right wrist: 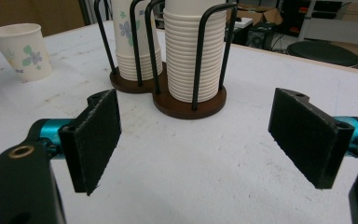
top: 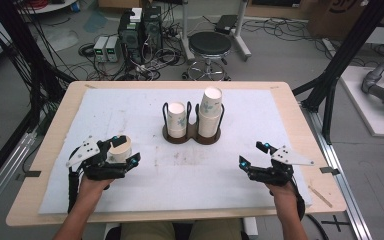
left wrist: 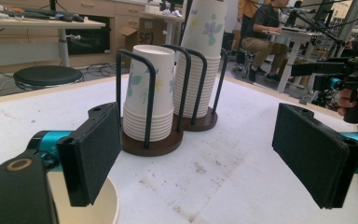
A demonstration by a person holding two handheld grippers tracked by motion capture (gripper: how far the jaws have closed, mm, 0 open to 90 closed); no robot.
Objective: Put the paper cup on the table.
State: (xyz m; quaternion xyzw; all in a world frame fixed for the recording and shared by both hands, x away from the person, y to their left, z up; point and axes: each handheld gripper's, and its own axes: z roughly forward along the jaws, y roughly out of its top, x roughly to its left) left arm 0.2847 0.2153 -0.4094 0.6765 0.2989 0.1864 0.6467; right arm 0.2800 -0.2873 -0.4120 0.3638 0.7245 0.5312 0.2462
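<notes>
A single paper cup (top: 118,148) stands upright on the white mat of the bench (top: 55,197), near its left front part. The left tool (top: 116,158) sits around it, jaws spread wide, with one pad just beside the cup's rim and the other well off to the side, so nothing is pinched. In the left gripper view the cup's rim (left wrist: 95,205) lies just under the left-hand pad, which suggests the cup stands free rather than being held.

Toward the middle of the bench stands a dark double cup holder (top: 191,134) with black wire loops, there to keep two stacks upright. The shorter stack (top: 176,119) fills the left ring and the taller stack (top: 209,111) the right.

The right tool (top: 254,154) hovers over bare mat at the right front, jaws spread and empty, aimed at the holder. It looks parked out of the way, ready to steady the holder or a stack.

The lone cup appears set apart from the stacks for separate handling.
</notes>
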